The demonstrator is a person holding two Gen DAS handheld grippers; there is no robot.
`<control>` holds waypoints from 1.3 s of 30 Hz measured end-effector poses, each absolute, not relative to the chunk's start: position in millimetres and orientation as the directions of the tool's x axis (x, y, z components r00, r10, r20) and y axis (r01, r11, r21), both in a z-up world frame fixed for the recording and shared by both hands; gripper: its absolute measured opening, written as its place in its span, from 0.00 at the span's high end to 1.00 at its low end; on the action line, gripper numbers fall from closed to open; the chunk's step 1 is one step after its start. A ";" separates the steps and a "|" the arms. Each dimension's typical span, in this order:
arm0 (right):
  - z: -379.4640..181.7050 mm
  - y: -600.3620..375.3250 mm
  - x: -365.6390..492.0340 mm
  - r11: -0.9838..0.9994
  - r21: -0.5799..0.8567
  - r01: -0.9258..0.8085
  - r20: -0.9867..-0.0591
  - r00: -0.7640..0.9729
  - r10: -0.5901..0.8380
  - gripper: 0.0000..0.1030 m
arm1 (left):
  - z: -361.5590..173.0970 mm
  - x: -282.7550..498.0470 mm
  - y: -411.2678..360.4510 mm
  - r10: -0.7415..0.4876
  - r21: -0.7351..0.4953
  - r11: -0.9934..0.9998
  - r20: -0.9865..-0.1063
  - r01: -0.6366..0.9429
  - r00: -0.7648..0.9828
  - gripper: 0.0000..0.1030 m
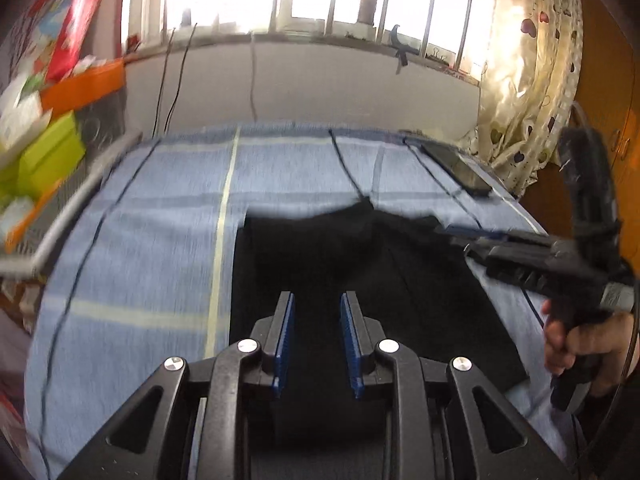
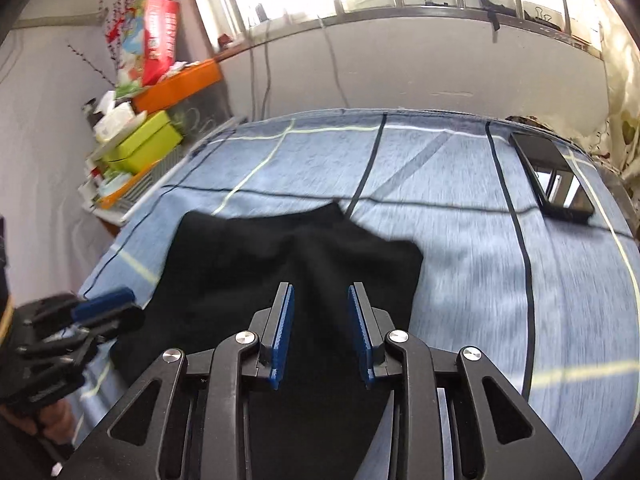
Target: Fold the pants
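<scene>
Black pants (image 1: 320, 248) lie spread flat on a blue plaid bed sheet (image 1: 160, 240). My left gripper (image 1: 317, 300) hovers over the near part of the pants, its blue pads apart with nothing pinched between them. In the right wrist view the same pants (image 2: 280, 248) lie under my right gripper (image 2: 321, 292), which is also open and empty. At the pants' right edge the right gripper (image 1: 472, 240) shows, held by a hand (image 1: 580, 344). The left gripper (image 2: 120, 312) shows at the pants' left edge.
A dark phone (image 2: 552, 172) lies on the sheet (image 2: 460, 240) at the far right. Green and orange boxes (image 2: 144, 144) crowd a shelf beside the bed's left edge. A wall with cables and a window stands behind the bed, with a curtain (image 1: 528, 80) at the right.
</scene>
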State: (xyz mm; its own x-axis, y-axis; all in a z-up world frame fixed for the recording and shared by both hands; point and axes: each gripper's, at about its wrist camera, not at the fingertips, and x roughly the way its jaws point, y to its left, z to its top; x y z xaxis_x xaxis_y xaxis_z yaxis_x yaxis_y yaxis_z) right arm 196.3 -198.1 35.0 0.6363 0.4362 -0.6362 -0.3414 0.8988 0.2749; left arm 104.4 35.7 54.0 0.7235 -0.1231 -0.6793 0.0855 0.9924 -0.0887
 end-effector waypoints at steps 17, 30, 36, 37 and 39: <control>35.4 -209.5 196.0 0.914 0.245 -0.324 -0.651 0.644 0.403 0.80 | 36.0 143.5 47.6 -0.082 -0.067 0.997 -0.718 0.048 0.691 0.75; 44.9 -176.1 108.3 0.891 0.166 -0.423 -0.639 0.642 0.424 0.68 | 46.6 65.2 30.8 -0.097 -0.068 0.995 -0.682 0.068 0.725 0.75; 32.7 -170.8 91.8 0.889 0.174 -0.424 -0.657 0.622 0.425 0.64 | 35.9 46.9 27.5 -0.086 -0.056 0.996 -0.692 0.066 0.717 0.75; 29.5 -169.8 91.0 0.889 0.175 -0.423 -0.664 0.616 0.424 0.64 | 33.4 45.0 27.0 -0.085 -0.056 0.996 -0.694 0.064 0.715 0.74; 23.1 -167.8 91.1 0.890 0.174 -0.422 -0.677 0.605 0.419 0.64 | 29.4 43.7 29.0 -0.085 -0.059 0.996 -0.691 0.061 0.717 0.74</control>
